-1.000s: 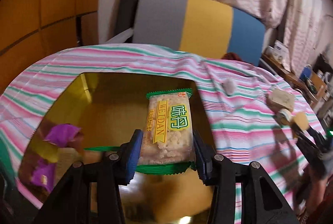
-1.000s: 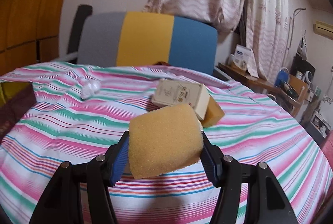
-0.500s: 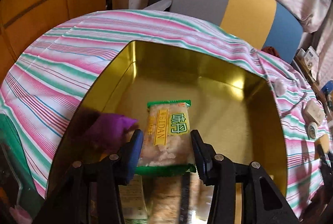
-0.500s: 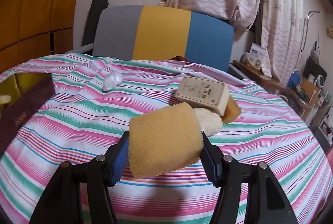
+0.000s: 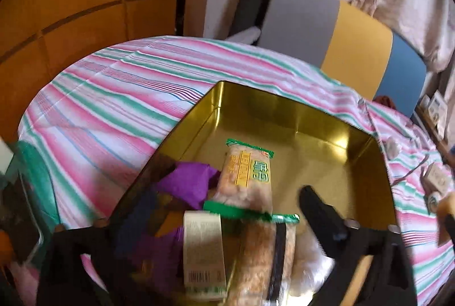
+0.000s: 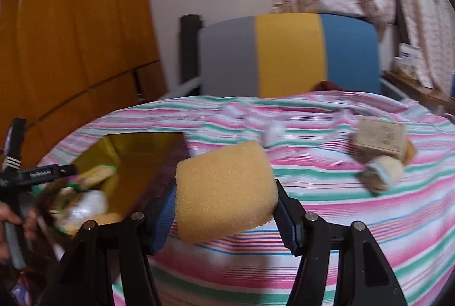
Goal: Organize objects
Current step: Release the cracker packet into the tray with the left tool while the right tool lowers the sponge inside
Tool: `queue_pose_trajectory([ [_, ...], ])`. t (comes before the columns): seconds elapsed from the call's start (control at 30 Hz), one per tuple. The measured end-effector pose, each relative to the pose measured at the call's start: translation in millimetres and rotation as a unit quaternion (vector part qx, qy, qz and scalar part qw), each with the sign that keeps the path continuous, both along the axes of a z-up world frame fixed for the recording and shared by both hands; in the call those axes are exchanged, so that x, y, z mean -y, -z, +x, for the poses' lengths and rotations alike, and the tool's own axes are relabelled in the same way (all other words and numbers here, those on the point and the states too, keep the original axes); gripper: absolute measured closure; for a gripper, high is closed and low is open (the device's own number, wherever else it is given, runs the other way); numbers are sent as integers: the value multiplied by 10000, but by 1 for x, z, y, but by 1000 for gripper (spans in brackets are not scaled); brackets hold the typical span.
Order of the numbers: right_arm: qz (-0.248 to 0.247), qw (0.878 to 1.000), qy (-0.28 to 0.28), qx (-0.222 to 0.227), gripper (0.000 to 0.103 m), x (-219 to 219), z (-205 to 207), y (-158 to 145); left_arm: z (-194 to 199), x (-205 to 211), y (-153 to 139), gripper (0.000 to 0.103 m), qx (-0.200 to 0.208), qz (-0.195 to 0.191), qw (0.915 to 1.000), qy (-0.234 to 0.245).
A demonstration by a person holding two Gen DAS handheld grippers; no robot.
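Observation:
A gold tin box (image 5: 287, 112) sits on the striped tablecloth. In it lie a green-edged rice cracker packet (image 5: 247, 178), a purple wrapper (image 5: 190, 183) and other snack packets (image 5: 264, 257). My left gripper (image 5: 227, 206) hangs over the box with its jaws wide apart and holds nothing. My right gripper (image 6: 224, 206) is shut on a yellow sponge (image 6: 224, 192) and holds it above the cloth, right of the box (image 6: 136, 147).
A beige carton (image 6: 381, 135), a rolled pale cloth (image 6: 384, 172) and a small white wad (image 6: 273, 132) lie on the cloth to the right. A grey, yellow and blue chair back (image 6: 287, 53) stands behind the table.
My left gripper has opened and let go of the cracker packet, which now lies in the box. My right gripper has carried the sponge left, towards the box.

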State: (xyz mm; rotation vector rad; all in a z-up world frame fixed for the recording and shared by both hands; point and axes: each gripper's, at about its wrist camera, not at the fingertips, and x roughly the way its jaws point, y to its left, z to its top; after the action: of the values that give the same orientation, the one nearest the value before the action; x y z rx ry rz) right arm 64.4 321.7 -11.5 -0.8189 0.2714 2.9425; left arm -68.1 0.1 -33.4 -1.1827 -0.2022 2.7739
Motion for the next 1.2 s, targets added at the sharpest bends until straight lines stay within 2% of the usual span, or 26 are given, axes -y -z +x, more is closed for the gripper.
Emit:
queue_pose_trajectory([
  [0.2,-173,9968,-777,108,40,49,-21,-6,27,1,2,0,-40,129,9999,-14],
  [0.4,-76,9916,-1264,269,40,90,-34,-6,44,-5,1,0,-112,-115,9998,102],
  [0.5,-14,9888,-1430,418,40,105,-44,-5,49,-2,0,0,-127,-111,9998,79],
  [0.63,112,9850,-1546,763,40,122,-64,4,53,3,0,0,-105,-73,9999,0],
  [0.93,-96,9763,-1671,1369,39,143,-115,15,61,11,-1,0,-134,-117,9997,-175],
  [1.03,-199,9758,-1595,1480,38,146,-132,19,61,14,-2,0,-140,-86,9996,-218],
  [1.17,-639,9712,-1540,1703,37,147,-151,24,61,15,-2,0,-101,-57,9996,-241],
  [1.2,-706,9709,-1497,1729,33,148,-154,25,61,15,-1,0,-82,-46,9997,-241],
])
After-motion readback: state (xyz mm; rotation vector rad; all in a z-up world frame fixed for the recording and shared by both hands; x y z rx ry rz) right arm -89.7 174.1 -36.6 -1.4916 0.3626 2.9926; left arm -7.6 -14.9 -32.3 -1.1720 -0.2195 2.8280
